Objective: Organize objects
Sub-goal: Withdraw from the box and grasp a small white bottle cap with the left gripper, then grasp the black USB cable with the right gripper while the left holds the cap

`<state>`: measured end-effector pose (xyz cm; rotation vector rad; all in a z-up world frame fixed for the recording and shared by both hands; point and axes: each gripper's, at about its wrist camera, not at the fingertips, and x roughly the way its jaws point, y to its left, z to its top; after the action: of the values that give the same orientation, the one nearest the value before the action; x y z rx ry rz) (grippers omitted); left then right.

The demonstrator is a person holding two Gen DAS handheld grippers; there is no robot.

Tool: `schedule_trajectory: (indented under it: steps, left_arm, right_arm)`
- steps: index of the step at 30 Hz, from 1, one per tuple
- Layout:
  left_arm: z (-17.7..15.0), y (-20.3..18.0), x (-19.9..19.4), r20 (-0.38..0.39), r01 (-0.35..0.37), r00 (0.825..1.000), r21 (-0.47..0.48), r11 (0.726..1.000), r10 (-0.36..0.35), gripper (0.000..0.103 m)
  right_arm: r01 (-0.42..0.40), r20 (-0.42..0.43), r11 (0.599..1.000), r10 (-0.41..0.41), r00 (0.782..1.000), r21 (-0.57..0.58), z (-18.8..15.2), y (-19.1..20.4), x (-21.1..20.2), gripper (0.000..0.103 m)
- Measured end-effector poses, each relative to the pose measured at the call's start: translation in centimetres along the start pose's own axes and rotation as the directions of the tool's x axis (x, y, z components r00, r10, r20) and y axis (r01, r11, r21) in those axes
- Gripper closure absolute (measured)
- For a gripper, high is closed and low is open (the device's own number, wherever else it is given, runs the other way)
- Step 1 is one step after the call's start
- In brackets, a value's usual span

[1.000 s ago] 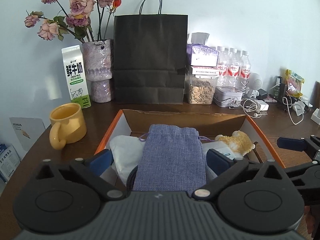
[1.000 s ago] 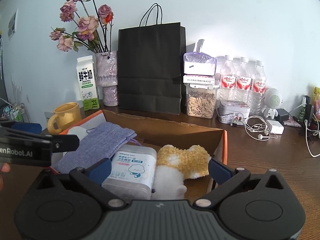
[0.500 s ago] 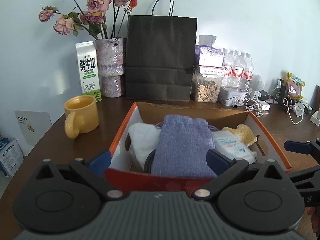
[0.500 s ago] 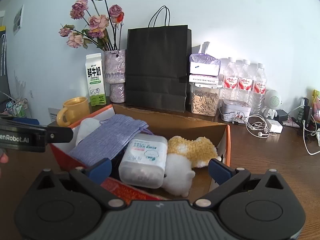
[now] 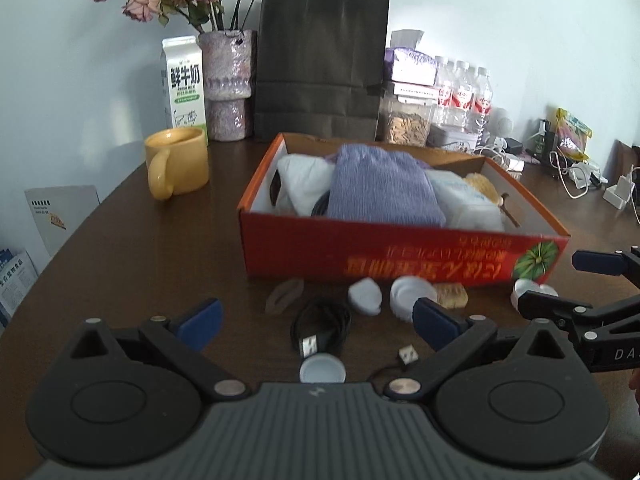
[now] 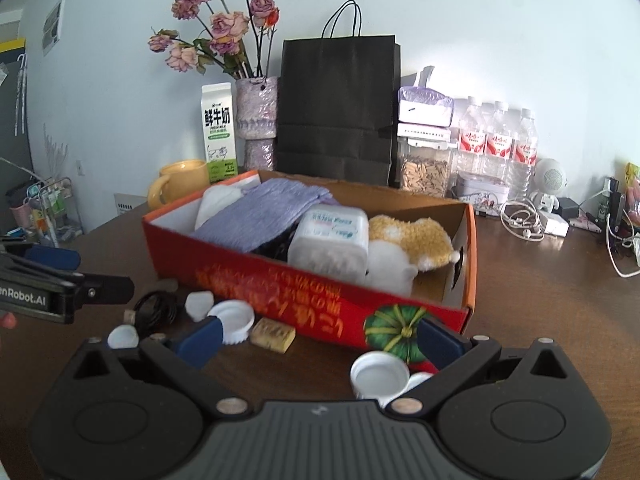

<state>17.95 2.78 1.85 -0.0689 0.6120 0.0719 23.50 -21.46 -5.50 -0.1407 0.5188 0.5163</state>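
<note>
Counter (image 5: 132,264) of dark brown wood is seen across both views, with a pale wall behind it. 
Black paper bag (image 5: 322,64) is stood upright against the wall, with a vase of dried roses (image 5: 230,84) and a milk carton (image 5: 183,86) to its left. 
Red-and-orange cardboard box (image 5: 400,254) is set on the counter in front of the bag, open at the top. Inside it a purple cloth pouch (image 5: 382,188) is laid over a white cloth (image 5: 302,178); a white wipes pack (image 6: 330,236) and a tan plush toy (image 6: 408,240) are packed to its right. 
Yellow mug (image 5: 178,162) is placed left of the box, apart from it. 
Left tongs (image 5: 316,318) are held low over the counter, jaws spread wide and empty. 
Right tongs (image 6: 318,338) are likewise spread wide, with nothing between the pads. 
Loose small things are scattered on the counter just before the box's front wall: a coiled black cable (image 5: 320,326), a white oval piece (image 5: 364,296), a white ridged cap (image 5: 412,294), a tan wrapped block (image 5: 452,295), a brown oval piece (image 5: 285,295). 
A large white cap (image 6: 380,374) is lying open side up near the right tongs, close to the pumpkin print on the box. 
A small white bottle cap (image 5: 322,368) and a small USB plug (image 5: 408,355) are closest to the left tongs.
</note>
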Motion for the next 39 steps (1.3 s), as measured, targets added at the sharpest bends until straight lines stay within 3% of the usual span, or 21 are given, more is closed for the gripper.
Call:
schedule_trajectory:
  steps: [8,19,24,28,29,31,32,39]
  left_arm:
    - [-2.4,0.9,-0.8,-0.028,0.012,1.0,-0.003,1.0,-0.012,0.0]
    - [-3.3,1.1,-1.1,-0.023,0.003,1.0,0.0,1.0,-0.003,0.002]
    - [-3.4,1.1,0.5,-0.046,-0.022,0.999,-0.008,1.0,0.022,0.036]
    - [-3.5,0.7,1.3,-0.049,-0.013,0.999,0.004,1.0,0.013,0.038]
    - [-3.6,0.5,1.6,-0.051,-0.01,0.999,0.006,1.0,0.01,0.044]
    - [-3.7,0.4,2.0,-0.061,0.003,0.998,0.004,1.0,-0.002,0.07]
    - [-3.9,0.2,1.9,-0.048,-0.002,0.999,0.016,1.0,0.003,0.074]
    - [-4.2,1.1,-0.1,-0.017,0.013,1.0,-0.007,1.0,-0.014,0.074]
  right_arm:
    - [-0.003,-0.036,1.0,0.003,0.999,0.006,-2.6,0.6,-1.2,0.0]
    - [-0.026,-0.044,1.0,0.026,0.999,0.0,-3.3,1.6,-1.6,0.0]
    - [-0.036,-0.06,0.999,0.035,0.998,-0.012,-3.6,2.5,-1.5,0.0]
    - [-0.032,-0.06,0.999,0.031,0.998,-0.014,-3.7,2.8,-2.1,0.0]
    - [-0.029,-0.059,0.999,0.028,0.998,-0.015,-3.7,2.8,-2.2,0.0]
    - [-0.023,-0.06,1.0,0.023,0.998,-0.014,-3.8,2.9,-2.5,0.0]
    - [-0.022,-0.06,1.0,0.021,0.998,-0.015,-3.8,3.0,-2.6,0.0]
    - [-0.047,-0.066,0.998,0.044,0.997,-0.038,-3.6,4.0,-2.4,0.0]
